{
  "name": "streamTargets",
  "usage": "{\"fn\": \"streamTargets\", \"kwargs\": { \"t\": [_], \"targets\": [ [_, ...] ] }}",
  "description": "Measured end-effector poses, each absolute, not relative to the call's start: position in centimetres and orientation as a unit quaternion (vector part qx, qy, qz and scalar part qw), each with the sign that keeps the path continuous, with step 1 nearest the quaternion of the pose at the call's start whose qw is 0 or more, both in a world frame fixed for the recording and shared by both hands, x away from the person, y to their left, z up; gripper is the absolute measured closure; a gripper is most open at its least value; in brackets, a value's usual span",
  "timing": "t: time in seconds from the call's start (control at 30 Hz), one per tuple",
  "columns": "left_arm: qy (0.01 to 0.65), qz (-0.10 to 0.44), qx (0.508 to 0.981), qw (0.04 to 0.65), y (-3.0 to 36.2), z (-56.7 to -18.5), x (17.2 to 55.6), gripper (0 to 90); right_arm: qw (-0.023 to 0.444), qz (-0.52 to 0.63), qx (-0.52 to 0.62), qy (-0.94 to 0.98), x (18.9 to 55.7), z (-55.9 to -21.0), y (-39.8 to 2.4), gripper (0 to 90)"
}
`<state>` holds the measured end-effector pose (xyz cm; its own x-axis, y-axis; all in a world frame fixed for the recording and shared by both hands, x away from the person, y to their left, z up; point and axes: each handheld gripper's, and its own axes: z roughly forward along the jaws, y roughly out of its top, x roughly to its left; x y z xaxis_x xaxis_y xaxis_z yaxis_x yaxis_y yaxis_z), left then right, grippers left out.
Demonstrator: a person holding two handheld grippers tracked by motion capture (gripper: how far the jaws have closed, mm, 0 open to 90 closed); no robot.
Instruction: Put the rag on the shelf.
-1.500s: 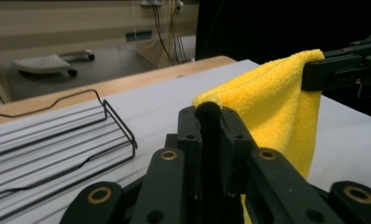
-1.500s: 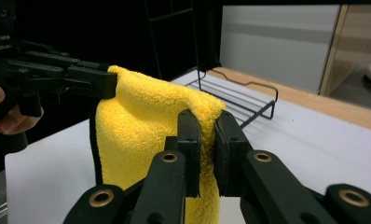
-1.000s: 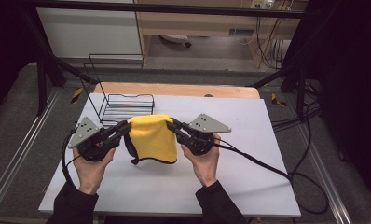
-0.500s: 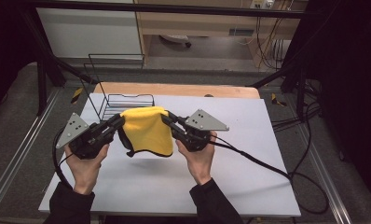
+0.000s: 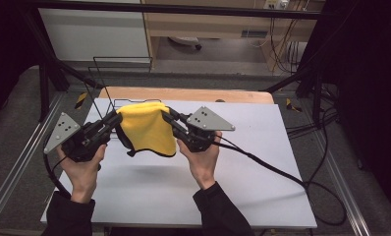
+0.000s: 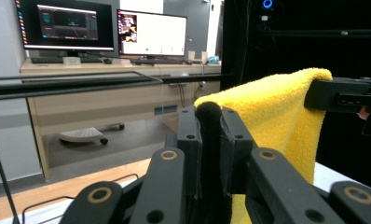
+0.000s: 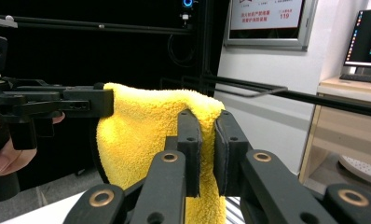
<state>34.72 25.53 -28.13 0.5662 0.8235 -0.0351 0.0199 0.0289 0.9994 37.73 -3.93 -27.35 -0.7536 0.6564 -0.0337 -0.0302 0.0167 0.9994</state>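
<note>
Both hands reach forward, forearms angled inward, palms under the tools. The left gripper [image 5: 116, 119] and right gripper [image 5: 166, 116] tilt up toward each other, each with its fingers clenched on an upper corner of the yellow cloth [image 5: 147, 128], which hangs between them above the counter [image 5: 262, 162].

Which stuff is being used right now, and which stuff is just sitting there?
In use:
- yellow cloth, held up off the table
- left gripper, shut on one top corner
- right gripper, shut on the other top corner

Just sitting there:
- wire rack behind the cloth
- wooden board at the far edge
- white table
</note>
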Motion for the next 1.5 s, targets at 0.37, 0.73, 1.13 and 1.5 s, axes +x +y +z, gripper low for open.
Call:
{"fn": "streamTargets", "kwargs": {
  "t": [0.37, 0.73, 1.13, 1.5],
  "targets": [
    [0.350, 0.332, 0.589, 0.648, 27.1, -26.6, 35.5, 80.2, 0.270, 0.670, 0.226, 0.653, 38.7, -25.6, -1.8, 83.0],
    [0.354, 0.351, 0.561, 0.661, 28.5, -24.3, 36.1, 80.2, 0.289, 0.675, 0.208, 0.647, 39.6, -22.9, 0.1, 83.0],
    [0.359, 0.370, 0.530, 0.673, 30.7, -21.9, 36.9, 80.2, 0.300, 0.683, 0.197, 0.636, 40.6, -20.2, 2.9, 83.0],
    [0.357, 0.377, 0.520, 0.678, 31.8, -19.2, 38.7, 80.2, 0.317, 0.684, 0.190, 0.629, 42.2, -17.6, 4.4, 83.0]
  ]
}}
